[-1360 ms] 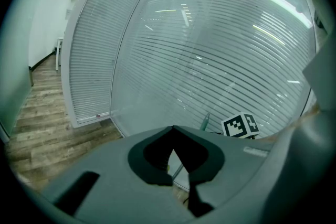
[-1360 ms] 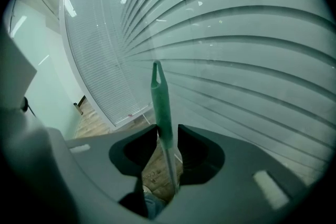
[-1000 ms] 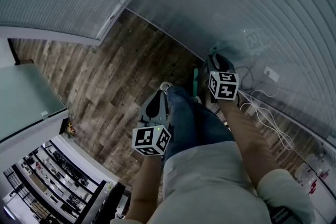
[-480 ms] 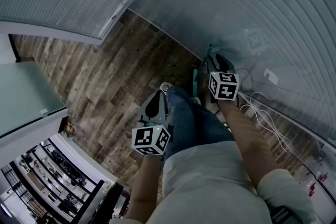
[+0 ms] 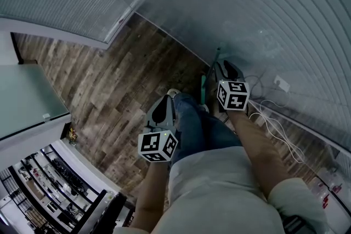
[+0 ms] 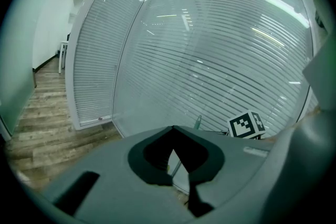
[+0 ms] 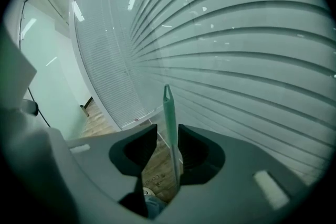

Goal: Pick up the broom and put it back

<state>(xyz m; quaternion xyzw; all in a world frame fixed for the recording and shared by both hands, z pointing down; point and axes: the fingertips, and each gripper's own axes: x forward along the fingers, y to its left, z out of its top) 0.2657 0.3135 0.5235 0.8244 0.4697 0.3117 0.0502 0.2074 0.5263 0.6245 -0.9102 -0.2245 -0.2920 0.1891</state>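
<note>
The broom's thin green handle point(image 7: 169, 113) stands upright before the striped glass wall. It passes between the jaws of my right gripper point(image 7: 165, 136), close to the right jaw with a gap on the left, so the jaws are open around it. The head view shows the handle point(image 5: 204, 85) just left of the right gripper point(image 5: 225, 66). My left gripper point(image 5: 167, 98) hangs lower over the wooden floor, its jaws shut and empty. In the left gripper view its tips point(image 6: 173, 131) meet, and the handle's top point(image 6: 198, 122) shows beyond them. The broom's head is hidden.
A curved glass wall with blinds point(image 5: 247, 3) runs along the back and right. White cables point(image 5: 274, 120) and a socket point(image 5: 281, 84) lie at its foot. The person's jeans leg point(image 5: 192, 118) and shoe point(image 5: 173, 91) stand between the grippers. A white partition point(image 5: 27, 112) is at left.
</note>
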